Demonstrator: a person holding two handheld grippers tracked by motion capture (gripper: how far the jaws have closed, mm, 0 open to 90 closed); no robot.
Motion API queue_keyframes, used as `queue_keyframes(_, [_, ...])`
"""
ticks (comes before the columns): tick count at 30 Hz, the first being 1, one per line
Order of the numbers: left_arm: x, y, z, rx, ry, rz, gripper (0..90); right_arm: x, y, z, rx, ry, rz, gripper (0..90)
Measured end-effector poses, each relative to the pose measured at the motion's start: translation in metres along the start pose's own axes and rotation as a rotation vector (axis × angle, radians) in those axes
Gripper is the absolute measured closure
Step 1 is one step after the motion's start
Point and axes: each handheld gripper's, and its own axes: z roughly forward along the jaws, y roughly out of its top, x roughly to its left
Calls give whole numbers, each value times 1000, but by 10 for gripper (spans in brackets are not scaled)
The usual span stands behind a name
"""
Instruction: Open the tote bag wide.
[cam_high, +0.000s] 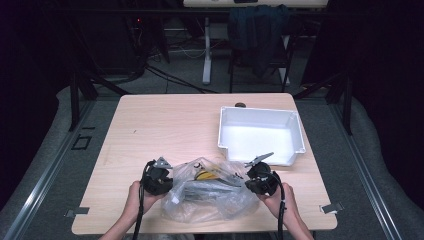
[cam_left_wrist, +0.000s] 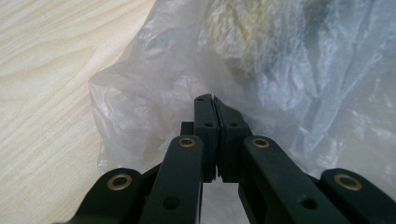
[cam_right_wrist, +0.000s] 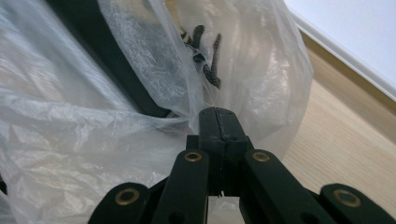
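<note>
A clear plastic bag (cam_high: 210, 195) lies at the front middle of the wooden table (cam_high: 165, 125), with dark items and something yellow (cam_high: 206, 175) inside. My left gripper (cam_high: 171, 183) is at the bag's left side, jaws shut on a fold of the film (cam_left_wrist: 154, 107). My right gripper (cam_high: 248, 184) is at the bag's right side, jaws also shut, with the film (cam_right_wrist: 187, 100) gathered into the tips. In the right gripper view, dark cord-like pieces (cam_right_wrist: 208, 51) show through the bag. A hand holds each gripper from the near edge.
A white rectangular tray (cam_high: 296, 131) stands at the back right of the table, just beyond my right gripper. Its pale wall (cam_right_wrist: 355, 37) shows at the upper right of the right gripper view. A chair with dark cloth (cam_high: 260, 30) stands behind the table.
</note>
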Motion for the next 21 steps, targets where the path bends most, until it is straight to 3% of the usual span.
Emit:
queue_keyframes(3, [2,2,5,-2,-4,0,887,-3,-4,6,26,-33,14,900])
queue_keyframes(6, [2,7,15,1,-14,17,887,-8,-7,9,89,-71,12,900])
queue_keyframes(9, [1,9,23,12,-16,23,886,-10,-12,10,108,-104,22,900])
queue_keyframes(11, [1,10,26,26,-5,33,885,-12,-14,11,125,-135,21,900])
queue_keyframes(12, [1,10,26,29,-2,34,876,-15,-18,12,139,-179,18,900])
queue_keyframes(14, [4,11,23,30,-2,37,860,-17,-19,11,152,-180,16,900])
queue_keyframes(15, [6,11,20,31,-17,35,810,-18,-21,12,128,-166,31,900])
queue_keyframes(16, [8,12,16,31,-27,31,758,-18,-20,10,145,-165,22,900])
queue_keyframes(18, [13,15,6,34,-28,19,576,-17,-20,7,118,-151,27,900])
queue_keyframes(19, [15,16,0,33,-34,9,515,-16,-20,5,126,-148,14,900])
queue_keyframes(20, [17,16,-6,30,-22,13,468,-14,-21,5,94,-140,31,900])
queue_keyframes(21, [19,16,-11,32,-21,12,431,-14,-20,4,109,-142,15,900])
